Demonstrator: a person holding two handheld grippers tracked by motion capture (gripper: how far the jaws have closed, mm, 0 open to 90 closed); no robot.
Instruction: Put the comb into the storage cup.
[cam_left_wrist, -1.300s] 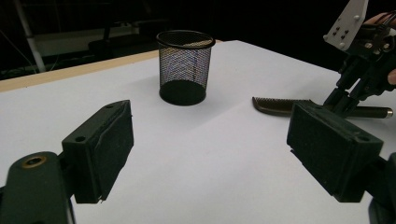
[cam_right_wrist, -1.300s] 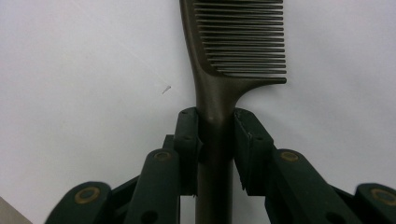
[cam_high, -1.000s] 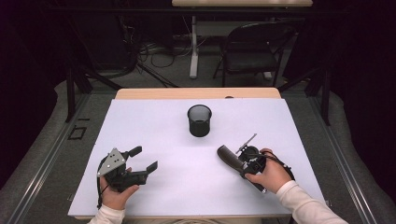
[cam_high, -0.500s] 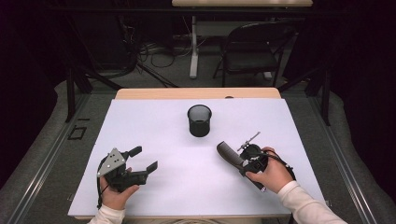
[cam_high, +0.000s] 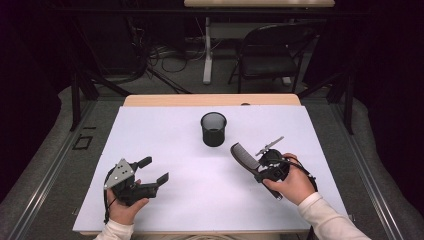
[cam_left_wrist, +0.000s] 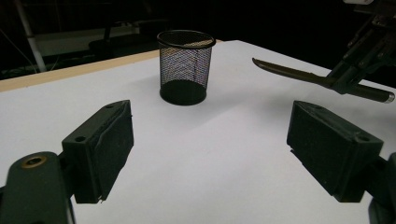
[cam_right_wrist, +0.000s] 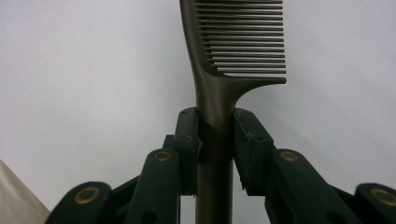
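my right tongs (cam_high: 258, 167) clenched the comb (cam_right_wrist: 236, 56) by its handle, teeth end raised toward the mesh cup (cam_high: 213, 128) at the far middle of the bench (cam_high: 165, 130), likely bound for it; my left tongs (cam_high: 152, 170) rested released, near left.

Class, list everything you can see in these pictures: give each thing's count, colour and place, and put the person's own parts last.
mesh cup: one, black, upright, middle of the sheet.
comb: one, dark, clamped by its handle in the right gripper.
white sheet: one, covers the table.
table: one, wooden, edge showing beyond the sheet.
chair: one, black, behind the table.
left gripper: one, black, open, near left.
right gripper: one, black, near right.
hands: two, white sleeves.
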